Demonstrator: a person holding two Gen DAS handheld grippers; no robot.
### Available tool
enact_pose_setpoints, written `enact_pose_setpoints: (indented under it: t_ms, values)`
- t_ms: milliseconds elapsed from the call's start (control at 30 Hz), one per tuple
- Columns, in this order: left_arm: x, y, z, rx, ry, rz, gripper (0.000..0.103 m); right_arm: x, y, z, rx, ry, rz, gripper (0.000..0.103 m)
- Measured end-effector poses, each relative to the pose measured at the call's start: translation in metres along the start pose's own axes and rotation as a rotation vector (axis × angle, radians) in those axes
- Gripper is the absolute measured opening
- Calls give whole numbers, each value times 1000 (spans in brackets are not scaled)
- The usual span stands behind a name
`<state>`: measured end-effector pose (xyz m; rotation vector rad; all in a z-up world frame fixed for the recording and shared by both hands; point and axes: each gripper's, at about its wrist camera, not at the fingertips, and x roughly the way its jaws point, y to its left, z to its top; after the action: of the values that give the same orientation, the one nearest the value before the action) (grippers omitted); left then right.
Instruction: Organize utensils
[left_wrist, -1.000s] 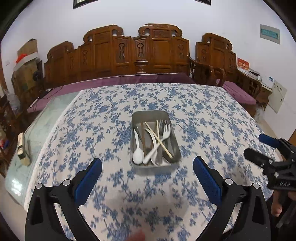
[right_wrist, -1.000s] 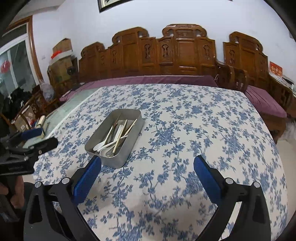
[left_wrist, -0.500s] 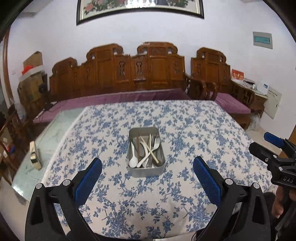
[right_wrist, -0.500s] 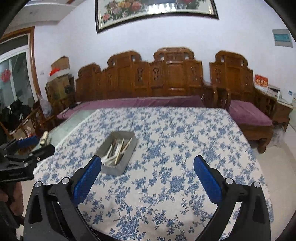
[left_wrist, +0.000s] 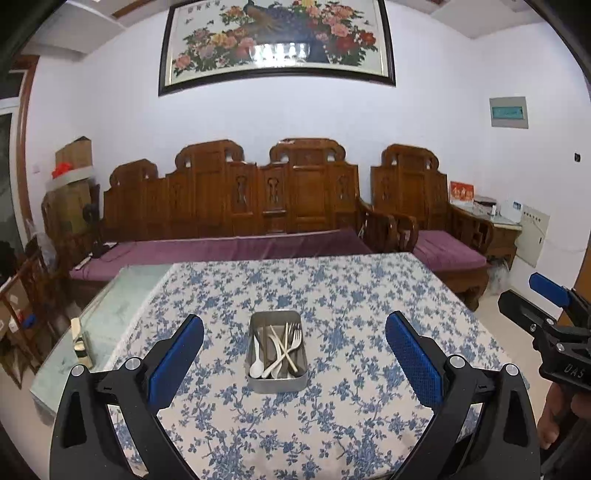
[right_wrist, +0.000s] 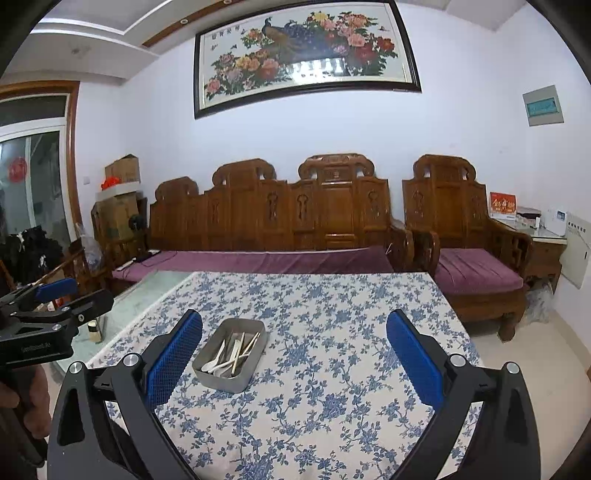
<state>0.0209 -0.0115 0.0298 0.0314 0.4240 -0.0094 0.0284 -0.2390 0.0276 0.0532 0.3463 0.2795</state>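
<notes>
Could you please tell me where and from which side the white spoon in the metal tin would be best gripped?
Probably by its handle, coming from above. The white spoon lies flat at the left side of the metal tin, bowl at the near end, handle running away. The tin's walls block a side approach, and the handle's far stretch looks freer of the crossed fork and sticks.

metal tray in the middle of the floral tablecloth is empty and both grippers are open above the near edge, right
Not quite. The metal tray is not empty: it holds white plastic utensils and pale sticks, loosely crossed, as the left wrist view shows. The rest holds: it sits mid floral tablecloth, and the left gripper and right gripper are open near the table's near edge.
</notes>
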Motion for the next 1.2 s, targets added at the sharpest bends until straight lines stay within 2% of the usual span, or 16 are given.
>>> enact_pose_setpoints:
  t_ms: [233, 1200]
  values:
    - [-8, -3, 0, 14, -29, 20, 95, -8, -2, 2, -1, -10, -2, 101]
    - [-6, 1, -3, -4, -11, 1, 95, -10, -3, 2, 0, -3, 0, 101]
